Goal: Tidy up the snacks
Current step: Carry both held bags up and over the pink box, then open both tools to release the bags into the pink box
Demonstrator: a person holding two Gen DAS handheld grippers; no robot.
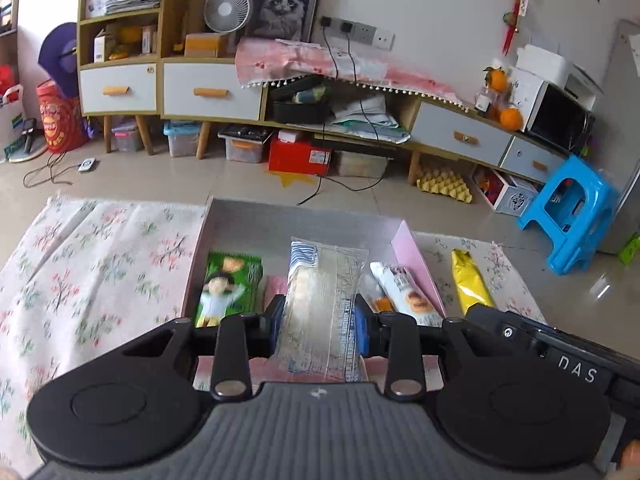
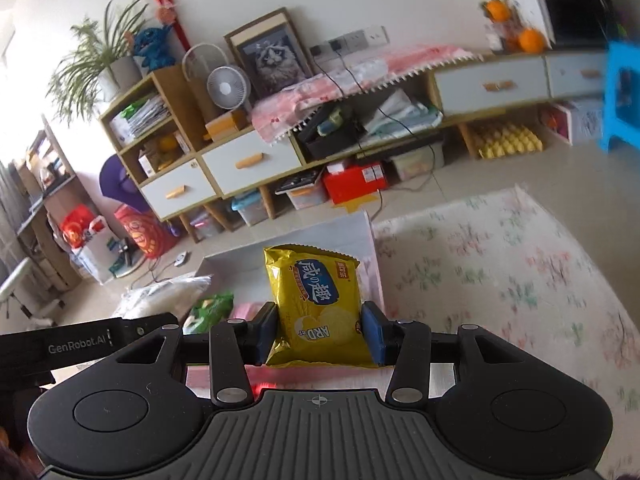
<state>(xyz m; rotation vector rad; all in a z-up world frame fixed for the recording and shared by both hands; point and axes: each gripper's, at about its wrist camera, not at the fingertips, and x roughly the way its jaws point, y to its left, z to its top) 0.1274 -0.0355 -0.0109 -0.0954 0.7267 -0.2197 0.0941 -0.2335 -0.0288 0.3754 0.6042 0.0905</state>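
My left gripper [image 1: 320,326] is shut on a clear packet of biscuits [image 1: 324,300] and holds it over an open pink box [image 1: 412,256]. In the box lie a green snack pack [image 1: 228,288] at the left and a white snack bar [image 1: 404,292] at the right. My right gripper [image 2: 320,334] is shut on a yellow cracker packet [image 2: 316,304], which also shows in the left wrist view [image 1: 470,284], just right of the box. In the right wrist view the box [image 2: 368,240] sits behind the packet, with the clear packet [image 2: 168,294] and green pack [image 2: 212,308] at the left.
The box sits on a floral cloth [image 1: 100,256] on the table. Beyond are a tiled floor, a long cabinet [image 1: 216,88] with drawers, a red box [image 1: 300,156] and a blue stool [image 1: 572,212] at the right.
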